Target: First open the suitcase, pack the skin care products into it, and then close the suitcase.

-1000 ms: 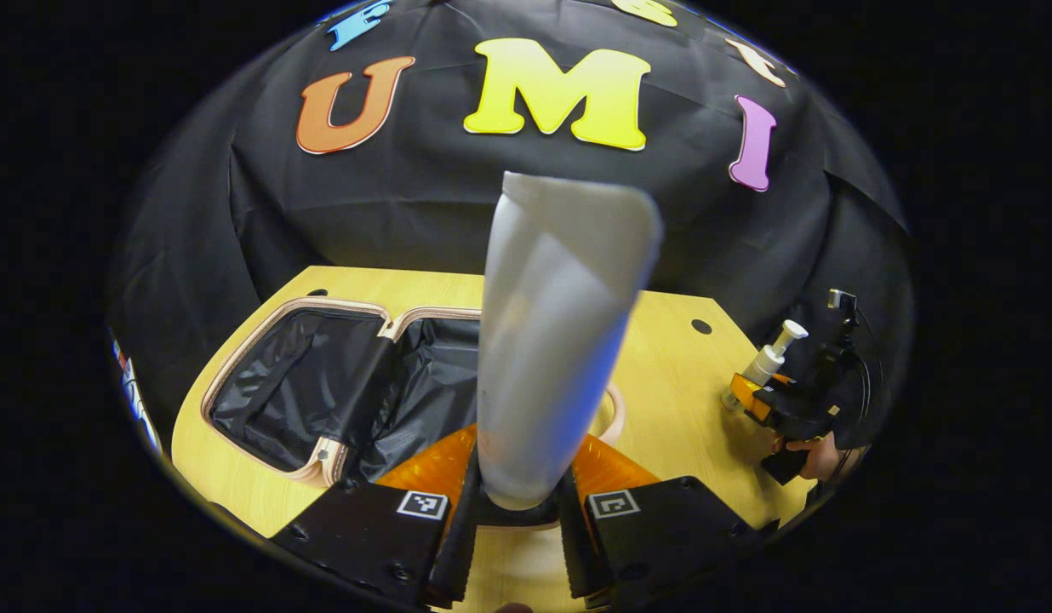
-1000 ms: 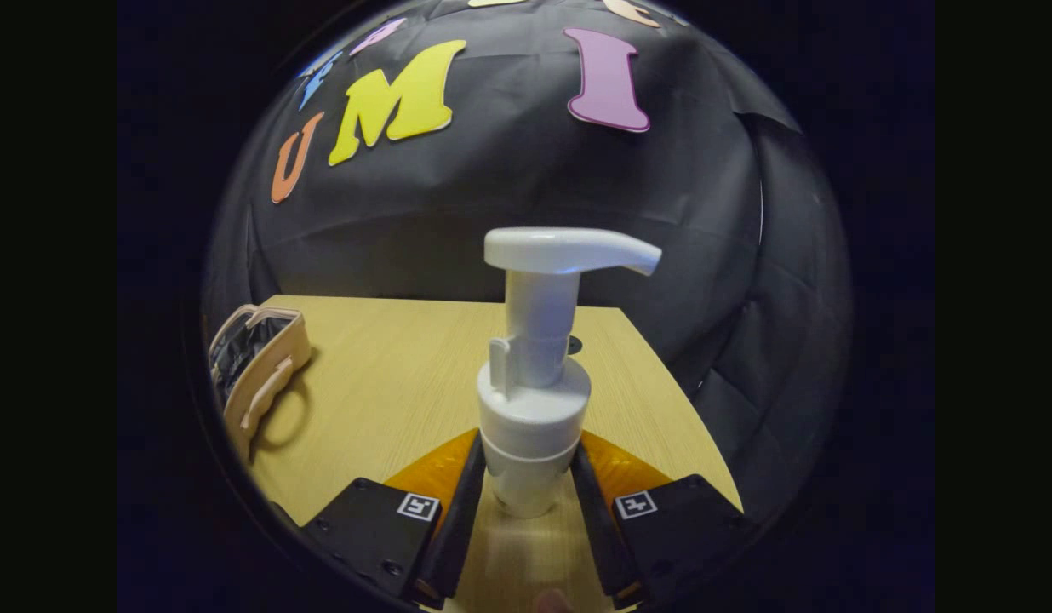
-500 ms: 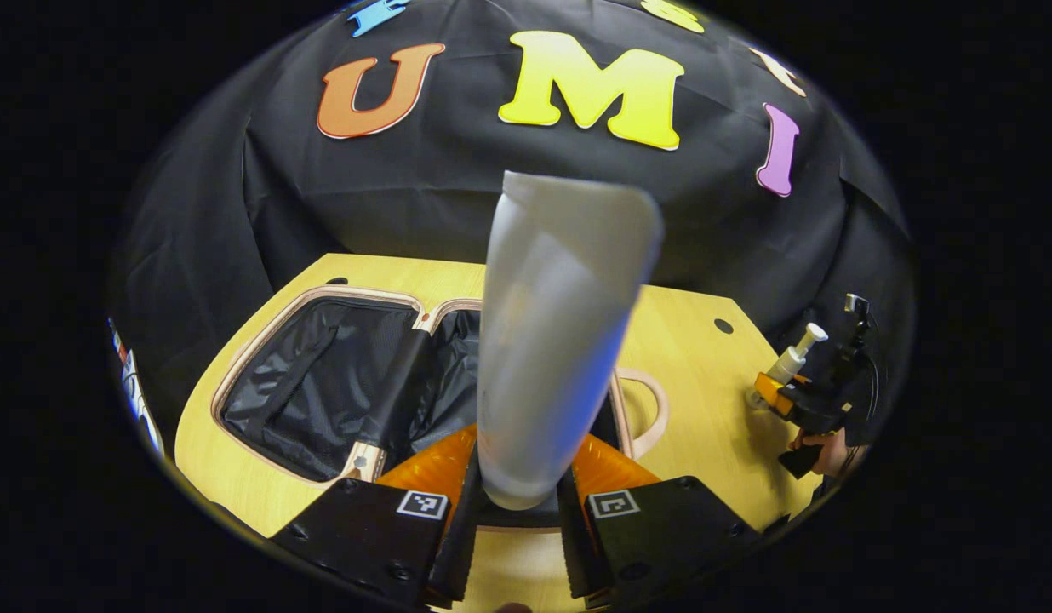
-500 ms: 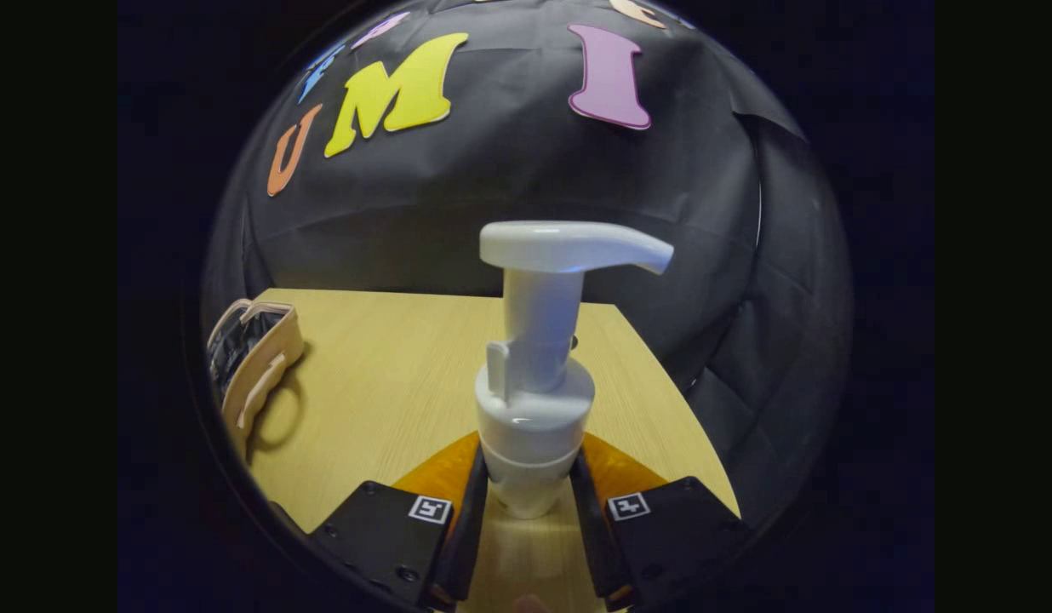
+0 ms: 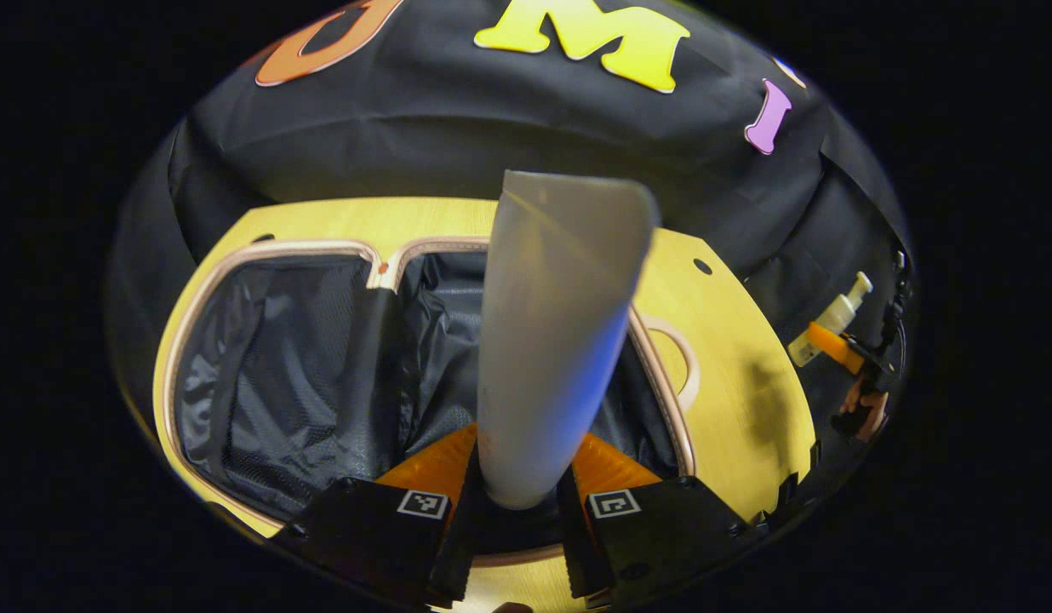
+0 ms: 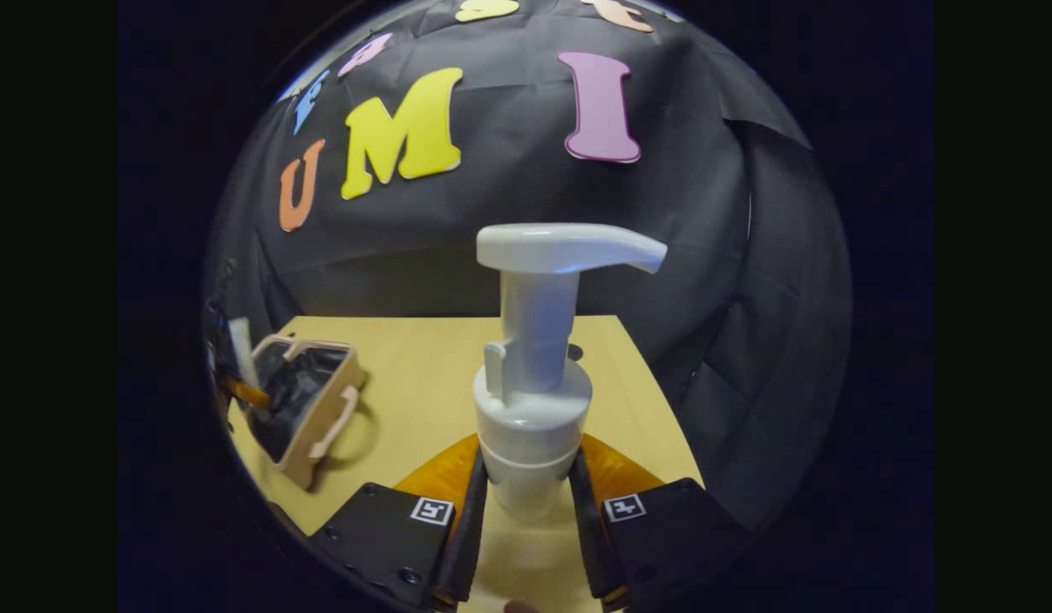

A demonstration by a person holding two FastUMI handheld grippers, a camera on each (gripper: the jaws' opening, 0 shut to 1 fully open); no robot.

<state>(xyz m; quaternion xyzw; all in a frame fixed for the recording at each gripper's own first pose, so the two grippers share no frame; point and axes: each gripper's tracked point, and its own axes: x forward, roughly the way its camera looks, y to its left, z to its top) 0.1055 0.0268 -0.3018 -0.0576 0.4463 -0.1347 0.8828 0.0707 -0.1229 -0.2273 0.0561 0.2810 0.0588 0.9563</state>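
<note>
A beige hard-shell suitcase (image 5: 237, 255) with black fabric lining lies wide open on a pale wooden table (image 5: 747, 400), so the packing step is under way. The left gripper (image 5: 516, 502) pinches the lower end of a tall white squeeze tube (image 5: 560, 323) between both fingers, holding it upright directly above the suitcase's right-hand compartment. The right gripper (image 6: 526, 511) clamps a white pump-top bottle (image 6: 534, 375) by its body, over the table and well apart from the suitcase. Next, the tube probably needs lowering into the lining and releasing. The bottle would then have to travel across to the case.
</note>
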